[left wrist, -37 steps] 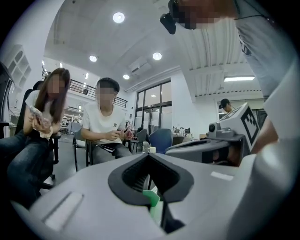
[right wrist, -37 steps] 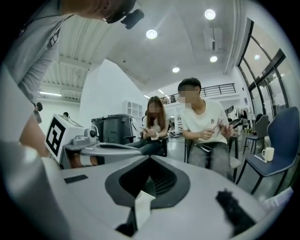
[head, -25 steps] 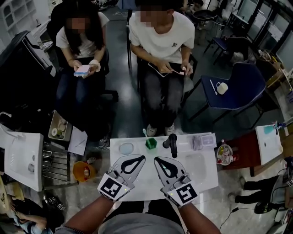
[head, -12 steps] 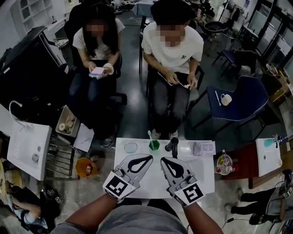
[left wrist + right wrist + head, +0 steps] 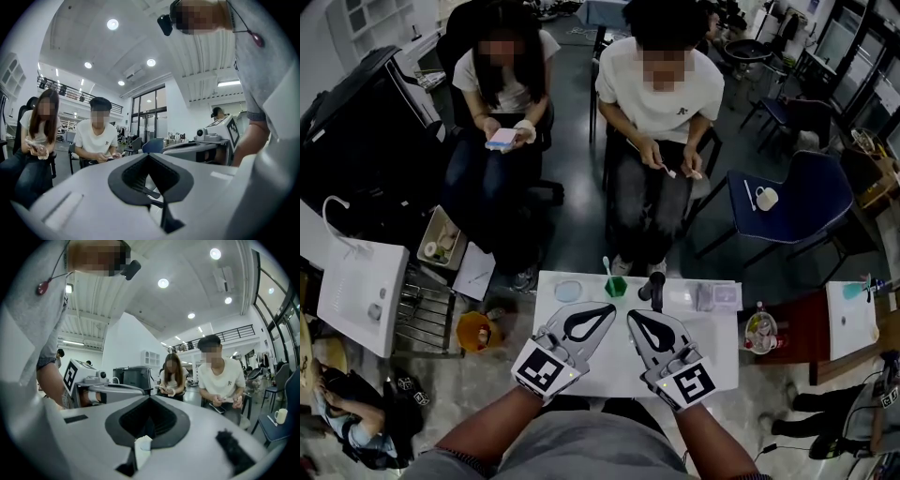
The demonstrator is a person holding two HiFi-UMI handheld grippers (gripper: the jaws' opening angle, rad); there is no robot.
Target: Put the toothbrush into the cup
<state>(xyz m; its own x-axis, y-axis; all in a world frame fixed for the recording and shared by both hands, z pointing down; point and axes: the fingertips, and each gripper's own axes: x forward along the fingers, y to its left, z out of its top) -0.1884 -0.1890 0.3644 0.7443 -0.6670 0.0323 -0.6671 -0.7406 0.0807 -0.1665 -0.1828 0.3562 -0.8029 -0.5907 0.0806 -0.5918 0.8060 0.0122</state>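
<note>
A green cup [image 5: 616, 287] stands at the far edge of the white table [image 5: 712, 349], with a light toothbrush [image 5: 607, 268] upright inside it. Both grippers hover side by side over the table, just short of the cup, and point level toward the seated people. In the head view my left gripper [image 5: 610, 308] has its tips together and nothing between them; its own view [image 5: 149, 155] shows the same. My right gripper [image 5: 630, 315] is likewise shut and empty [image 5: 150, 397]. A small white object [image 5: 142, 446] shows below the right jaws; I cannot tell what it is.
A black faucet [image 5: 655, 286] stands right of the cup, a round clear dish [image 5: 568, 291] to its left, and a clear box [image 5: 716, 296] at the far right. Two people sit beyond the table. A blue chair [image 5: 787, 202] holds a mug; an orange bucket [image 5: 474, 332] sits on the floor at left.
Both grippers have risen a little and stayed shut. The head camera has shifted, so the table sits lower and smaller in view. The toothbrush stays in the cup.
</note>
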